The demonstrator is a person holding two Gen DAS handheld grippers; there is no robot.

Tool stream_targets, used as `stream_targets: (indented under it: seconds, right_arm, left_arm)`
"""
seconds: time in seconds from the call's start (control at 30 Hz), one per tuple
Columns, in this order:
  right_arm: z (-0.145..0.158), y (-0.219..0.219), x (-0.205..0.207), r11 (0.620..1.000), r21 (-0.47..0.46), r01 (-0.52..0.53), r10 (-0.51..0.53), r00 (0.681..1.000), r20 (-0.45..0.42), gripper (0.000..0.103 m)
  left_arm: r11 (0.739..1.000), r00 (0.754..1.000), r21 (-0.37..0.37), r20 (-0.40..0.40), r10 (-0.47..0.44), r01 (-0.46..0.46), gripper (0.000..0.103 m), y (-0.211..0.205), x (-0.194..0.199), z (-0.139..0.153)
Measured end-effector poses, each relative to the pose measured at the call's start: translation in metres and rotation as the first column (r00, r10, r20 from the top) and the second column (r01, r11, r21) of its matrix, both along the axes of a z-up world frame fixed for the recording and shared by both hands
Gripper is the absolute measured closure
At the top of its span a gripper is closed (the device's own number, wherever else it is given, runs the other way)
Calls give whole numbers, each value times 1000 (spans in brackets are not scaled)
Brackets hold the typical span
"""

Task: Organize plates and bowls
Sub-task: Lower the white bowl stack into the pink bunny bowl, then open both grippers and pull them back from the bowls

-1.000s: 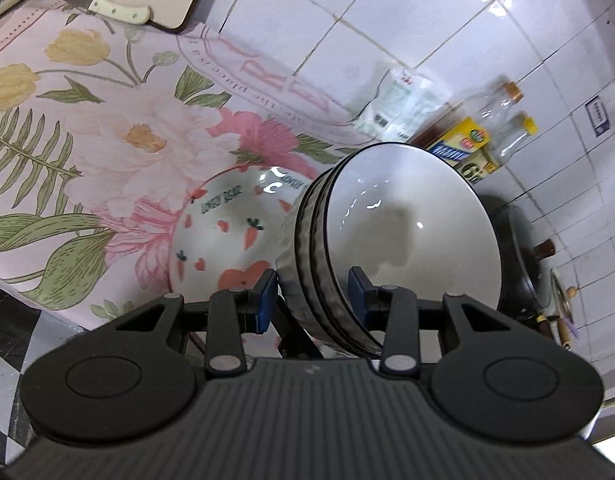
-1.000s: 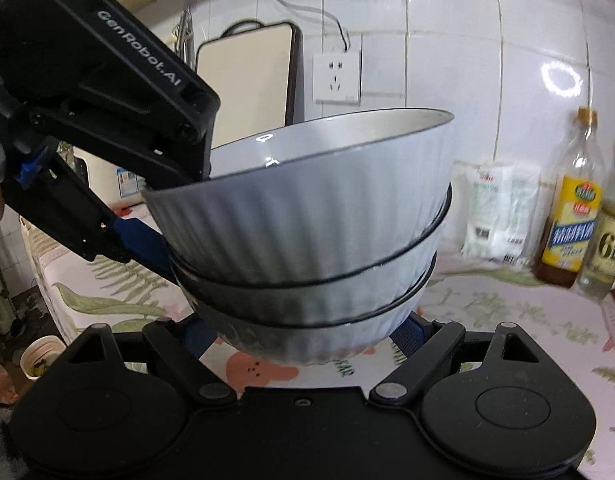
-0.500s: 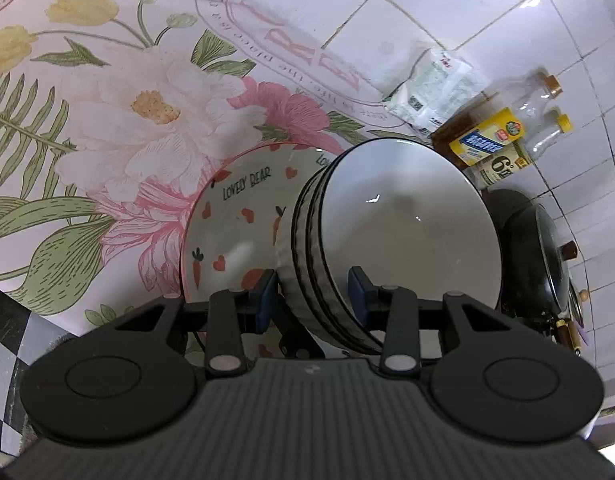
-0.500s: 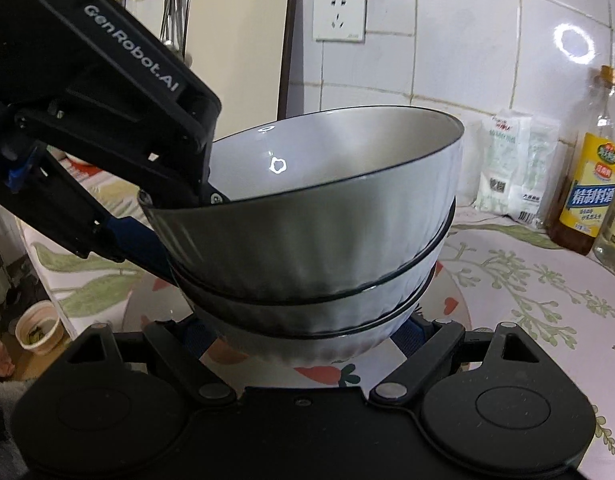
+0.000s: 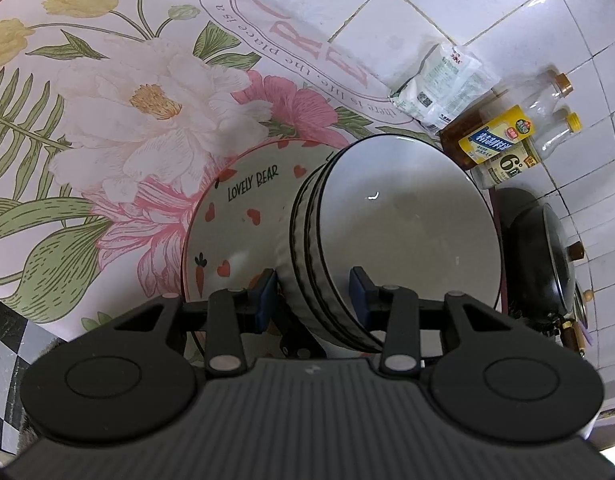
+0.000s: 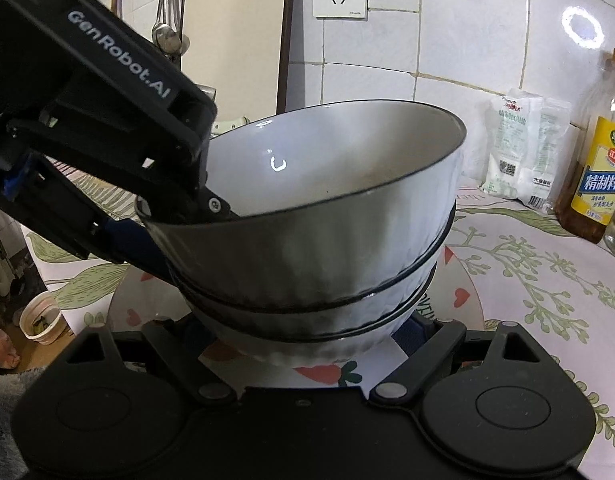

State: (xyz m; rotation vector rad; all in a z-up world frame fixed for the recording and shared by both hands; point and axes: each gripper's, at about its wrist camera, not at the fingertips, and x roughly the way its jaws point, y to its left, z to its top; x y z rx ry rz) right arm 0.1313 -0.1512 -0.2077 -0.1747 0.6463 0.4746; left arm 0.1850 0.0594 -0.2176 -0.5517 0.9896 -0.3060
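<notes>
Stack of three nested grey bowls [image 6: 307, 248] is carried tilted just above the patterned plate [image 5: 243, 216] printed "LOVELY BEAR", which lies flat on the floral-covered counter [image 5: 107, 80]. Progress, judged from this: the bowls are already nested together and the plate is in place beneath them; setting the stack down on the plate and releasing both grippers appears to be what is left. Whether the lowest bowl already touches the plate cannot be told. Left gripper [image 5: 313, 292]: fingers pinch the near wall of the stack at the rims, one finger inside the top bowl, the other outside against the ribbed sides; the right wrist view shows it reaching in over the rim from the left. Right gripper [image 6: 303, 336]: fingers spread wide on either side of the base of the bottom bowl, blue pads only partly visible at each flank; they seem to clamp or cradle it, but contact is not fully visible. Stack leans with its rim higher on the far side. Behind, against the tiled wall: white packet [image 6: 519, 148], oil bottle [image 6: 599, 160], dark wok [image 5: 543, 248]. These are well apart from the plate.
</notes>
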Motion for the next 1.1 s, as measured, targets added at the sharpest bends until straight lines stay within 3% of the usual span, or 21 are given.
stream_targets:
  seconds: [0.27,0.43,0.53,0.73,1.1]
  right_arm:
    - [5,1,3,998,-19,65,-66,997,-40,6]
    - [19,-4,-14,993,-37,111,-113,992,-58,6]
    - [29,-12,-26,992,-16,126,-127,989,-70,6]
    - [53,-31,-45,982,50,184,-179,979,-94,6]
    - [106,-52,-74,934,26,357,-354,932,-71,5]
  left_arm:
    - [999,999,-39,-22,29,-29,62,5,0,-5]
    - [998,999,-22,-10,53,-53,59,5,-4,0]
    - [1000,999,12,46,24,-25,56,3,-13,11]
    - [987,987,160,157,-27,2,52,-3,-40,44]
    - [963,960,269,268,-77,2,40,6,-91,100]
